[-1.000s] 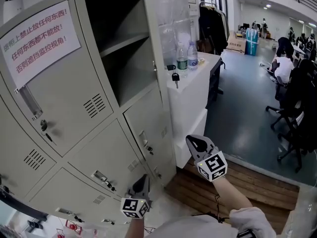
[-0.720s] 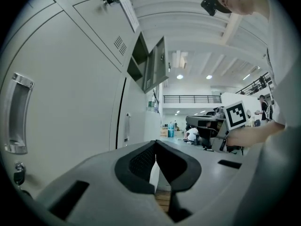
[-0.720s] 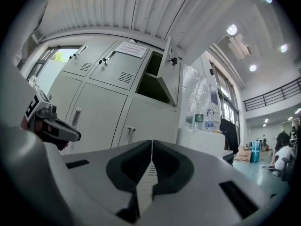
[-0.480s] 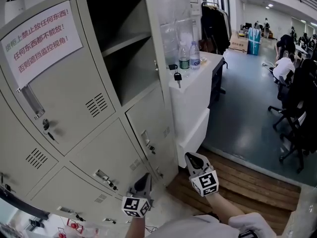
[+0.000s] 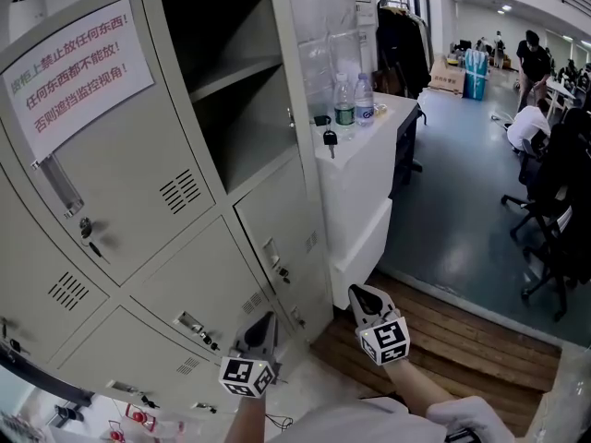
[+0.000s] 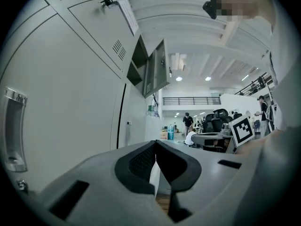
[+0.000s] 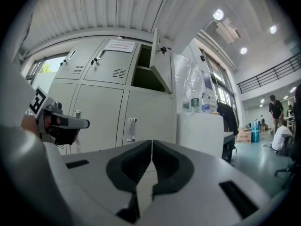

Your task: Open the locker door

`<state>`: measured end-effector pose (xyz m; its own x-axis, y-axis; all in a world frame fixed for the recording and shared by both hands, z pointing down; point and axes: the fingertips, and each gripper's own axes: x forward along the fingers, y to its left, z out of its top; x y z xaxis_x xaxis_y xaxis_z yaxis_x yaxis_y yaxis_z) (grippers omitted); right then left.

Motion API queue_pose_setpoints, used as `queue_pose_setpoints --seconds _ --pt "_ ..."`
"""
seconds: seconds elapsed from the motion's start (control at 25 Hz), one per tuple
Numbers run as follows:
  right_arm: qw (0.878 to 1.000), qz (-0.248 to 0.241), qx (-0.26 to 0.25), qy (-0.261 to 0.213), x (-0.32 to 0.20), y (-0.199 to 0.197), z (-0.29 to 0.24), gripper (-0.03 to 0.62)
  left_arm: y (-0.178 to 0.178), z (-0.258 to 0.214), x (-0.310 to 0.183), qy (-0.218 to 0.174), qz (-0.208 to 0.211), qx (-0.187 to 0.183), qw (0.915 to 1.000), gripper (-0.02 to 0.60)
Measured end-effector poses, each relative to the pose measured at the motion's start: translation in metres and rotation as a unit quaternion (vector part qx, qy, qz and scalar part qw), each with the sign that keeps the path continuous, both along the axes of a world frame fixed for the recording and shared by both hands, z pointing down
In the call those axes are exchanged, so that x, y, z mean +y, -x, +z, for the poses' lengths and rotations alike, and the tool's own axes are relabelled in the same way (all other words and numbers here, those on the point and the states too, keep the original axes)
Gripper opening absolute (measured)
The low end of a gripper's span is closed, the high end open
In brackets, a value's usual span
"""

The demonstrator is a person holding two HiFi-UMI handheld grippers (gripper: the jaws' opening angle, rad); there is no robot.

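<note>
Head view: open locker door (image 5: pixel 290 90) well above right tool (image 5: pixel 357 291).

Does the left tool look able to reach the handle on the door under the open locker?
Probably yes: the left tool hangs close below that handle, nothing between them; its jaws are shut.

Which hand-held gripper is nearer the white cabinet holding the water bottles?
Right. The right hand-held gripper sits low beside the white cabinet; the left hand-held gripper is farther left, by the lower locker doors.

Notice (image 5: pixel 78 74) on closed locker door (image 5: pixel 129 206), "任何东西都不能放!"
</note>
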<state>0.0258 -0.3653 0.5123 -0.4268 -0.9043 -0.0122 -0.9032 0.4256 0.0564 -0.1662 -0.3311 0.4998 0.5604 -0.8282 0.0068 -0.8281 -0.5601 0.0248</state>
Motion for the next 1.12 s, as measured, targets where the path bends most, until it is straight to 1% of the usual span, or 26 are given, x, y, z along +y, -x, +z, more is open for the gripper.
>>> queue_pose_setpoints --seconds 0.12,0.28,0.44,0.52,0.64,0.68,0.88,1.0,1.12 --pt "1.0 0.002 0.001 0.004 0.002 -0.003 0.004 0.015 -0.001 -0.012 -0.004 -0.005 0.011 0.005 0.9999 0.009" --pt "1.0 0.006 -0.003 0.003 0.005 -0.008 0.004 0.015 -0.004 -0.035 -0.014 -0.006 0.042 0.021 0.9989 0.009" --pt "1.0 0.011 -0.001 0.006 0.007 -0.013 0.008 0.015 -0.007 -0.066 -0.027 -0.015 0.067 0.031 0.9971 0.009" --pt "1.0 0.014 -0.002 0.008 0.008 -0.016 0.01 0.015 -0.01 -0.081 -0.032 -0.014 0.088 0.04 0.9952 0.009" --pt "1.0 0.02 -0.004 0.011 0.009 -0.021 0.012 0.015 -0.015 -0.101 -0.04 -0.006 0.123 0.063 0.9904 0.009" --pt "1.0 0.022 -0.003 0.011 0.01 -0.023 0.013 0.015 -0.017 -0.108 -0.042 -0.008 0.13 0.063 0.9894 0.009" --pt "1.0 0.029 -0.003 0.009 0.012 -0.031 0.012 0.015 -0.026 -0.146 -0.051 -0.047 0.152 0.023 0.987 0.009" --pt "0.999 0.035 -0.004 0.011 0.014 -0.036 0.013 0.015 -0.031 -0.171 -0.056 -0.062 0.167 0.015 0.984 0.009" --pt "0.999 0.042 -0.005 0.013 0.017 -0.042 0.015 0.015 -0.041 -0.19 -0.065 -0.068 0.183 0.009 0.9807 0.009"
